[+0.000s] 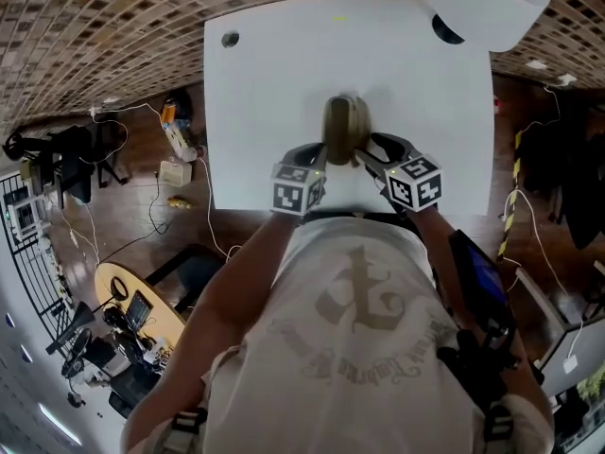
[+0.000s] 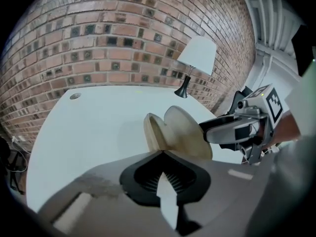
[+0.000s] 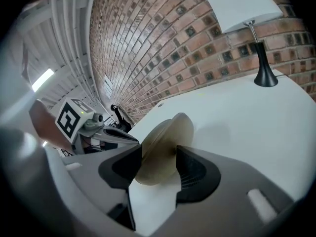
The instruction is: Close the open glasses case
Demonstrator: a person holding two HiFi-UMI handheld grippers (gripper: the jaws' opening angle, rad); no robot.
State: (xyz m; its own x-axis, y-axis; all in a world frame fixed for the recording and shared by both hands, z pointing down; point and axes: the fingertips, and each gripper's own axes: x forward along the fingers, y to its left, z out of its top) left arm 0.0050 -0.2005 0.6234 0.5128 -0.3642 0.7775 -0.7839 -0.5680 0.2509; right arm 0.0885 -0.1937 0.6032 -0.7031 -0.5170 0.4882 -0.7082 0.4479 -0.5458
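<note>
A tan glasses case (image 1: 345,126) stands partly open on the white table (image 1: 265,83), its two shells spread in a narrow V. In the left gripper view the case (image 2: 182,132) lies just past my left gripper (image 2: 162,152), whose jaw tips meet with nothing between them. The right gripper view shows the case (image 3: 163,147) sitting between the spread jaws of my right gripper (image 3: 159,154); the pads flank it closely. From the head view, the left gripper (image 1: 319,154) and right gripper (image 1: 364,154) meet the case's near end from either side.
A lamp with a white shade (image 1: 487,3) and black base stands at the table's far right corner. A round cable hole (image 1: 230,39) is at the far left. A brick wall (image 2: 123,33) rises behind the table. Cables and clutter lie on the floor (image 1: 142,206) to the left.
</note>
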